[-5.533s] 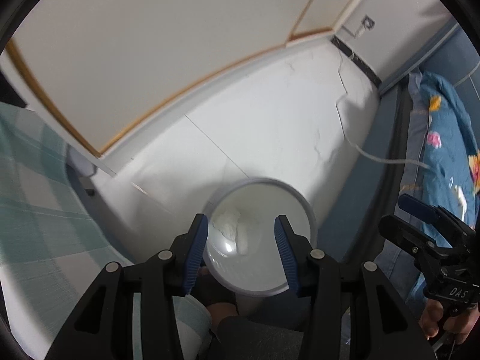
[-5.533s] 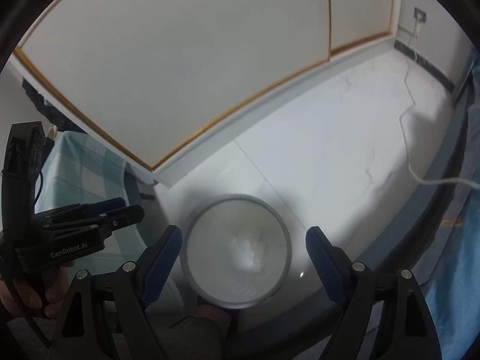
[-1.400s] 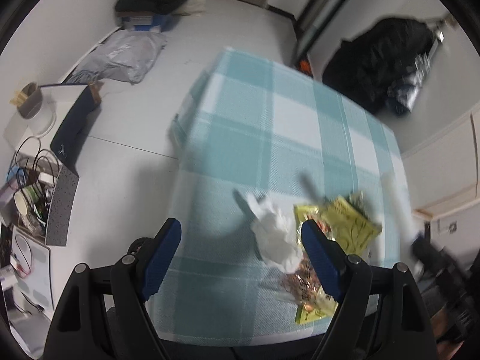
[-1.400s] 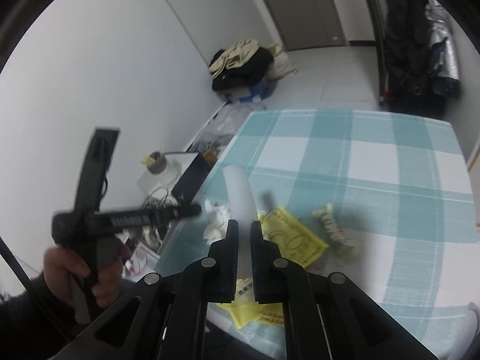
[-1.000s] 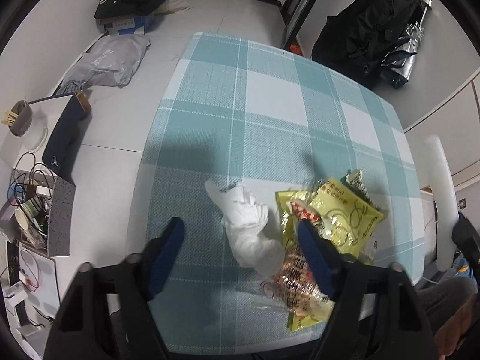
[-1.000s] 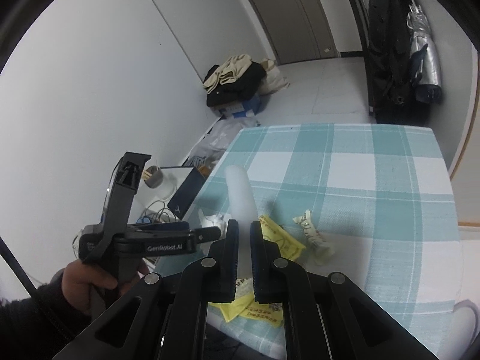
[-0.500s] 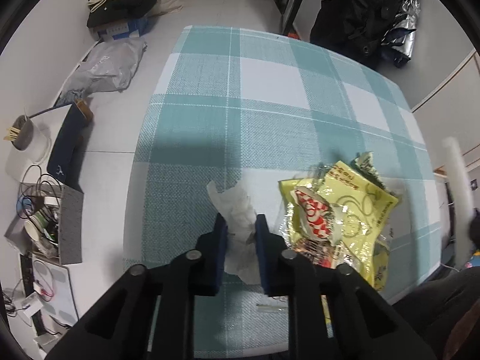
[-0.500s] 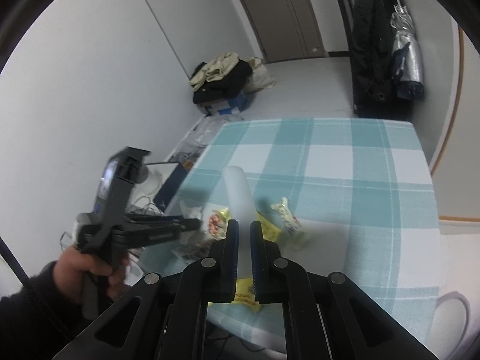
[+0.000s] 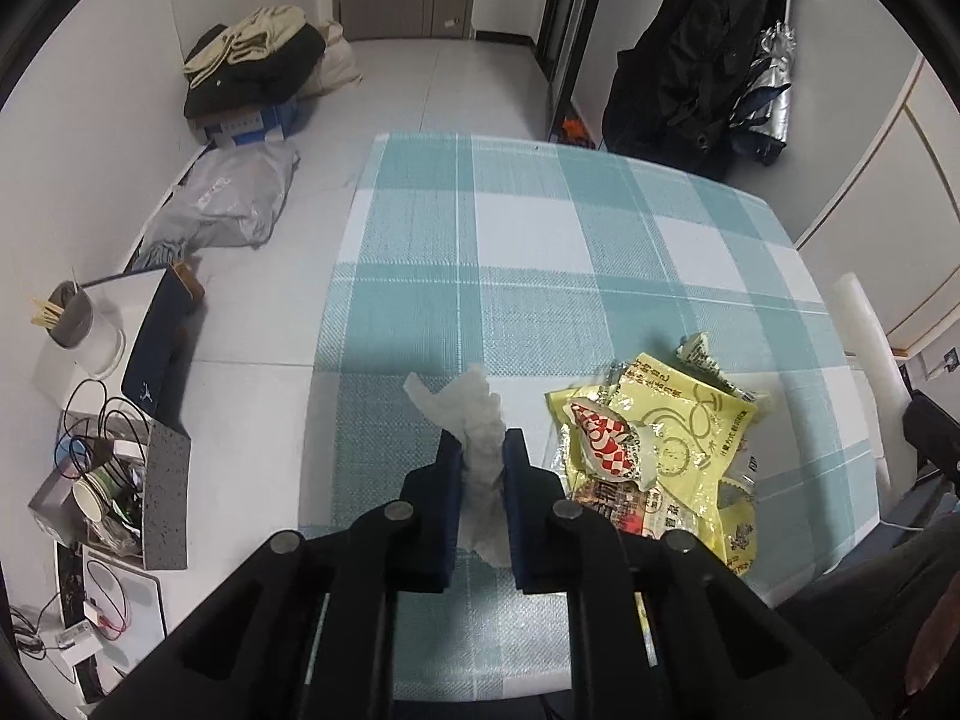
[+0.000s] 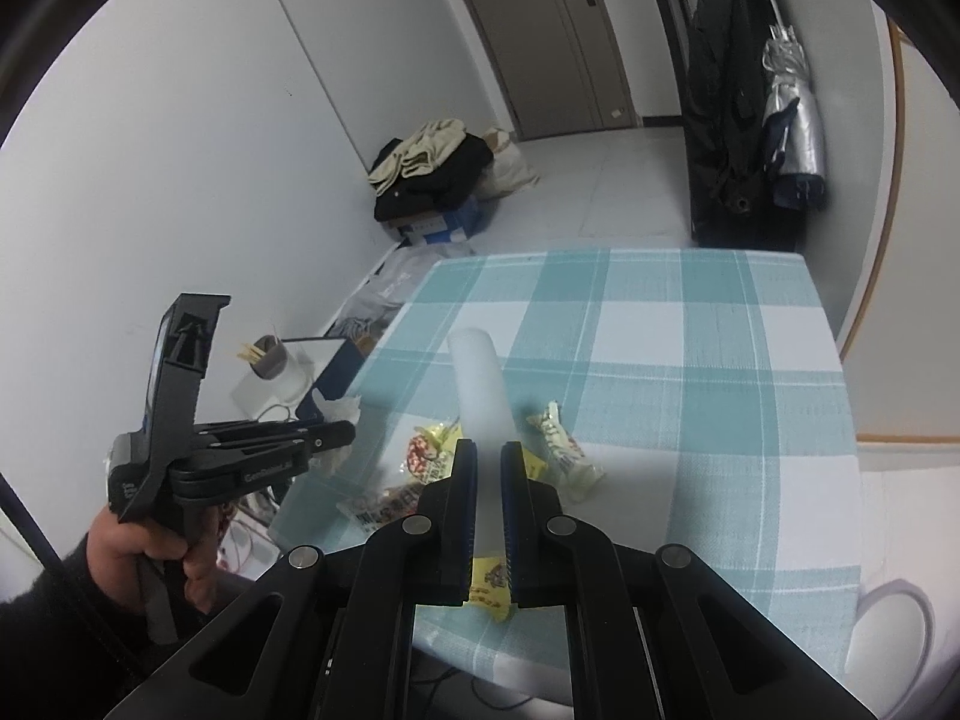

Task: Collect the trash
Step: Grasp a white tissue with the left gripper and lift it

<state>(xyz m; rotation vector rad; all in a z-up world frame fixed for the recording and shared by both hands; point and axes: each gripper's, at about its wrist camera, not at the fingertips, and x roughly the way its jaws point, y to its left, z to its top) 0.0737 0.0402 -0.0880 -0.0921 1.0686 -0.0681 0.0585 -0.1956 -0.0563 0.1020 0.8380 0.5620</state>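
Left gripper: we have its blue pads clamped on the crumpled white tissue, near the table's left edge.
Right gripper: we grip a white tube that sticks out forward over the table.
Yellow wrappers: lying just right of the tissue on the checked tablecloth.
White bin: on the floor at the table's near right corner.
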